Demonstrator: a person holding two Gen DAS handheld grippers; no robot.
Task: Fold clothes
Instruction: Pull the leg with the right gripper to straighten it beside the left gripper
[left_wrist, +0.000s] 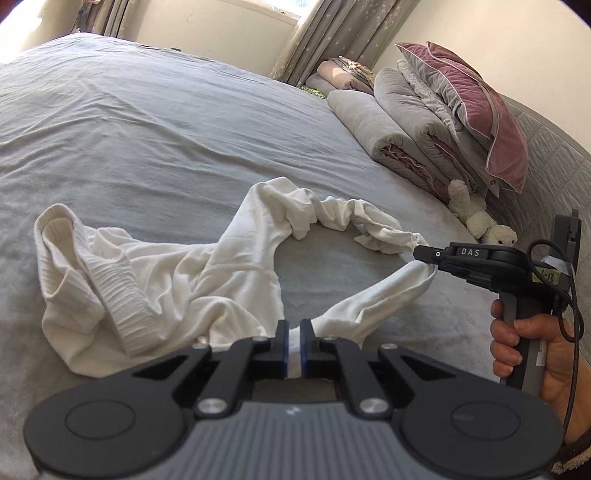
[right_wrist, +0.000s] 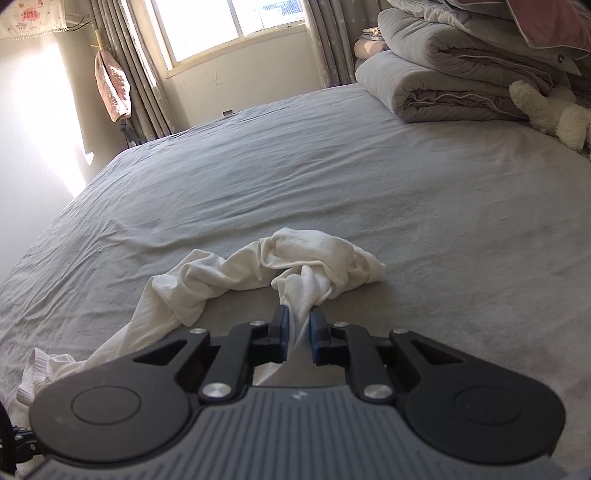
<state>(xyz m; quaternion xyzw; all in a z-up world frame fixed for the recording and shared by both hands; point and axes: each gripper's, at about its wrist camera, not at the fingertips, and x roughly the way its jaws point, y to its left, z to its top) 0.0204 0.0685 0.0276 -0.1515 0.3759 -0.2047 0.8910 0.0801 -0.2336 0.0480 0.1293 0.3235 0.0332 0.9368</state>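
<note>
A crumpled white garment (left_wrist: 155, 273) with ribbed bands lies on the grey bed sheet (left_wrist: 147, 129). My left gripper (left_wrist: 294, 328) is shut on a near edge of the garment. My right gripper (left_wrist: 424, 254) shows at the right of the left wrist view, shut on a bunched end of the same garment. In the right wrist view my right gripper (right_wrist: 296, 317) pinches that white cloth (right_wrist: 295, 258) between its blue pads. A strip of the garment hangs stretched between the two grippers.
Folded grey quilts (left_wrist: 402, 122) and a pink pillow (left_wrist: 491, 122) are stacked at the bed's far right, with a white plush toy (left_wrist: 476, 214) in front. A window (right_wrist: 229, 26) and curtains stand beyond the bed.
</note>
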